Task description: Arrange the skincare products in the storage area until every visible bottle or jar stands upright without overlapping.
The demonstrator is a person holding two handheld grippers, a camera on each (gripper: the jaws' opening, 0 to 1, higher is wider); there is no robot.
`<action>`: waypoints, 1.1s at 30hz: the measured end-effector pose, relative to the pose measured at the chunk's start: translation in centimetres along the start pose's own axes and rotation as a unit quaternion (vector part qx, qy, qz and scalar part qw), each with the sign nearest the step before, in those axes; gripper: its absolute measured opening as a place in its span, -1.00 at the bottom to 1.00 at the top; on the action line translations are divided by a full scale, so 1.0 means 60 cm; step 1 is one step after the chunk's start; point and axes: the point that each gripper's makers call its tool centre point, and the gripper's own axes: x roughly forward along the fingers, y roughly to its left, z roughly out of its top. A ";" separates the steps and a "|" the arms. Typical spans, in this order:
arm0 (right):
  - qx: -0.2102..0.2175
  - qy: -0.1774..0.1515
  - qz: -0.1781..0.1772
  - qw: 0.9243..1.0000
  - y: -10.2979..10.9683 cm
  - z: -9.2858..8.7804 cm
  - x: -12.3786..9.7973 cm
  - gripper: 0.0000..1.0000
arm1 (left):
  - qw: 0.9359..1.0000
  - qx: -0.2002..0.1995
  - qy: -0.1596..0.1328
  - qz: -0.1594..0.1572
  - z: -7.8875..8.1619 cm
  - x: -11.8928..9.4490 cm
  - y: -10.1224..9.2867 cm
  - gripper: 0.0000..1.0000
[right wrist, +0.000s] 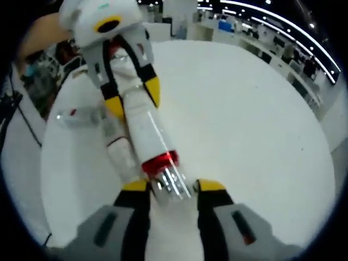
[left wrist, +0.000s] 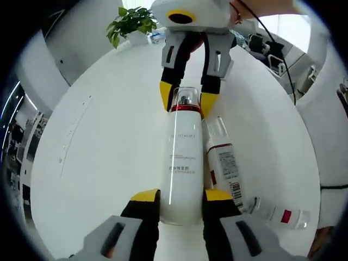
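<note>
Left gripper view, my left claw (left wrist: 181, 202): I see its yellow-tipped jaws pinching the base end of the tall white bottle (left wrist: 181, 166), one jaw on each side.
Left gripper view, tall white bottle: it lies on its side on the white surface (left wrist: 109, 136), its clear cap with red collar pointing away from me.
Left gripper view, right claw (left wrist: 185, 98): I see it coming in from the far side, its yellow tips on either side of the bottle's clear cap.
Left gripper view, small white tube (left wrist: 223, 160): it lies flat, just beside the tall bottle and touching its flank, with red print and a barcode on its label.
Left gripper view, clear vial (left wrist: 277, 213): it lies on its side near the tube's lower end, with a red label.
Left gripper view, plant (left wrist: 130, 24): green leaves at the far edge of the surface.
Right gripper view, my right claw (right wrist: 173, 187): I see its jaws closed around the clear cap, just past the red collar.
Right gripper view, left claw (right wrist: 132, 95): it grips the bottle's far end.
Right gripper view, other products: the tube (right wrist: 117, 149) lies alongside the bottle; the vial (right wrist: 81, 116) lies further off.
</note>
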 end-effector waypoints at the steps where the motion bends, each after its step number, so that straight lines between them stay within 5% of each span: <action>1: -0.004 0.001 0.000 1.000 0.000 0.001 -0.003 -0.38 | 1.000 -0.003 -0.004 0.005 0.000 -0.001 0.000 -0.41; 17: -0.109 0.015 -0.018 0.994 -0.005 0.066 -0.045 -0.40 | 0.995 -0.063 -0.074 0.037 -0.010 -0.005 0.006 -0.40; 30: -0.214 0.046 0.010 0.976 0.025 0.146 -0.085 -0.45 | 0.988 -0.105 -0.112 0.035 -0.024 -0.010 0.005 -0.38; 33: -0.251 0.034 0.030 0.967 0.042 0.175 -0.093 -0.47 | 0.985 -0.117 -0.126 0.030 -0.029 -0.012 0.004 -0.38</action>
